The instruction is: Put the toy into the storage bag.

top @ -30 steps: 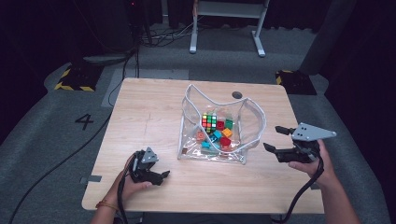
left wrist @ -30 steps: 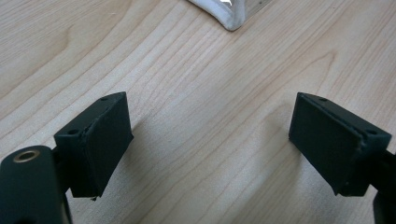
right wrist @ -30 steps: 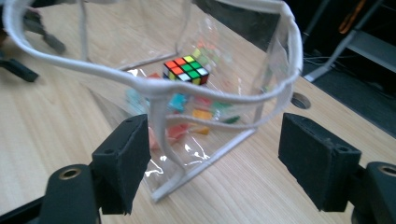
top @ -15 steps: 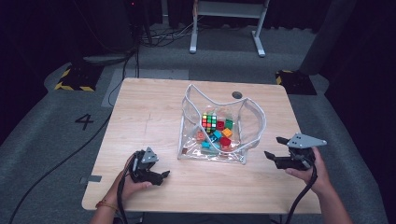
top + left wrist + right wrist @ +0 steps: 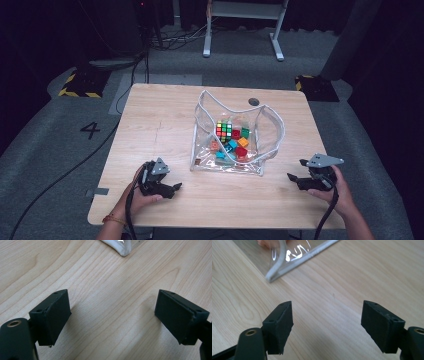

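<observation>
High view: left gripper (image 5: 176, 188) and right gripper (image 5: 296, 170) rest released on the table (image 5: 150, 120) at 7 and 4 o'clock of the clear pouch (image 5: 265, 125), probably parked, flanking it before a reach. Glare blurs its toy blocks (image 5: 232, 144); puzzle cube (image 5: 224, 129) reads clearly.

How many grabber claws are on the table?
2. The left gripper sits near the table's front left edge, jaws open. The right gripper sits at the front right, jaws open too. The clear bag of toys lies between them.
</observation>
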A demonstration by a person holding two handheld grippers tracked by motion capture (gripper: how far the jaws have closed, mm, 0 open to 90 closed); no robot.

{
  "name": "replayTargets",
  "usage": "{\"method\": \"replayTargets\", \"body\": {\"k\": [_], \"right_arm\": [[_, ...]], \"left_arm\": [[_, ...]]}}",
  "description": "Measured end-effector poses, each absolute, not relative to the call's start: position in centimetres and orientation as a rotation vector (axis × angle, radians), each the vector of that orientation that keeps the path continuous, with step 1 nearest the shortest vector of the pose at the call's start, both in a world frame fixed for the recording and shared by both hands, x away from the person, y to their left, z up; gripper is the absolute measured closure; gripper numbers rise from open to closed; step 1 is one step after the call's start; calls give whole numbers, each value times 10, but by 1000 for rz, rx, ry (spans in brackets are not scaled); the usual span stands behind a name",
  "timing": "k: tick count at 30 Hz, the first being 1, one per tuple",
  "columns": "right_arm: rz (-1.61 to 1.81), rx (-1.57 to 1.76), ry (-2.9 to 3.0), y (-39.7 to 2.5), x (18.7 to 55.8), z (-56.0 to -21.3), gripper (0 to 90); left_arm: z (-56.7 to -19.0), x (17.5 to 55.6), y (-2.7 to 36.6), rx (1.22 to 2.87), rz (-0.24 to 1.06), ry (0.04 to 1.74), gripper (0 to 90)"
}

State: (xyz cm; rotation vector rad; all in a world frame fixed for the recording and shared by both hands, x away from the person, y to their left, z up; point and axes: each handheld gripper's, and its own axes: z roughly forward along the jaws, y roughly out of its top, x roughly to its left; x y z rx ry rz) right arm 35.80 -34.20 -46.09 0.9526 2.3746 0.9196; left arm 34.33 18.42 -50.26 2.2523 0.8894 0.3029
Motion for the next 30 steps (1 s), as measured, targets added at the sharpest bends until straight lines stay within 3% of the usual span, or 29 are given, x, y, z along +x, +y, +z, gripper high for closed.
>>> {"method": "replayTargets", "body": {"k": [18,30], "right_arm": [[1027,1164,2293,-376,342,-502,253],[1014,1183,2275,-377,340,-503,225]], "left_arm": [[-503,344,184,2251,299,884,133],[-503,343,184,2252,300,886,133]]}}
